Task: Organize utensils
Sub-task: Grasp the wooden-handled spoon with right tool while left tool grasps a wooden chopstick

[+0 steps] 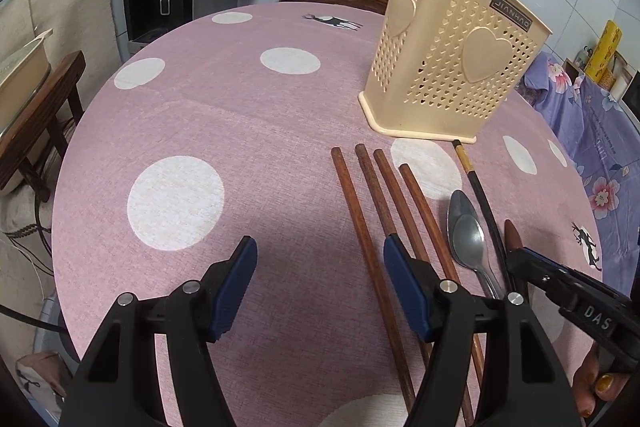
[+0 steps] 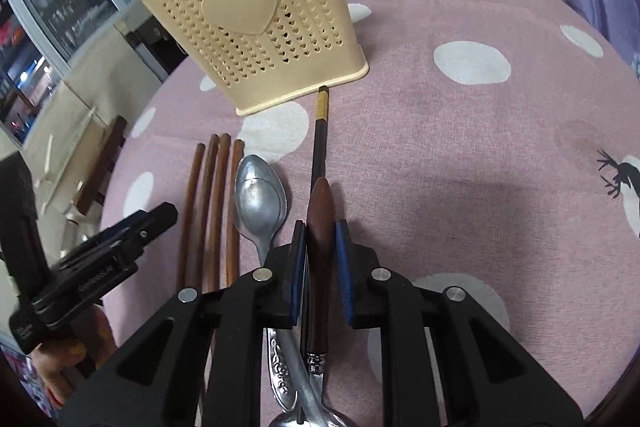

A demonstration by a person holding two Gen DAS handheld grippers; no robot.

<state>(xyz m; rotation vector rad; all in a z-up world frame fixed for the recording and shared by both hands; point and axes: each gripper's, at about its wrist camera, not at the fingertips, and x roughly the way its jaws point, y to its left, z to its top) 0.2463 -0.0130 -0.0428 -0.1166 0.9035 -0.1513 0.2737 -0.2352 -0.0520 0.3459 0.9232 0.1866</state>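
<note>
Right claw [image 2: 320, 259] pinches a smooth brown wooden handle [image 2: 320, 211] at lower centre; left claw [image 1: 320, 283] gapes wide above four round wooden chopsticks [image 1: 372, 227], and the perforated cream basket [image 1: 448, 67] stands upper right.

Wooden chopsticks [image 1: 372, 251] — near ends hidden under the left gripper [image 1: 320, 291]. Spoon [image 2: 260, 199] handles run behind the right gripper [image 2: 320, 267] — lower ends cut off by the frame edge.
</note>
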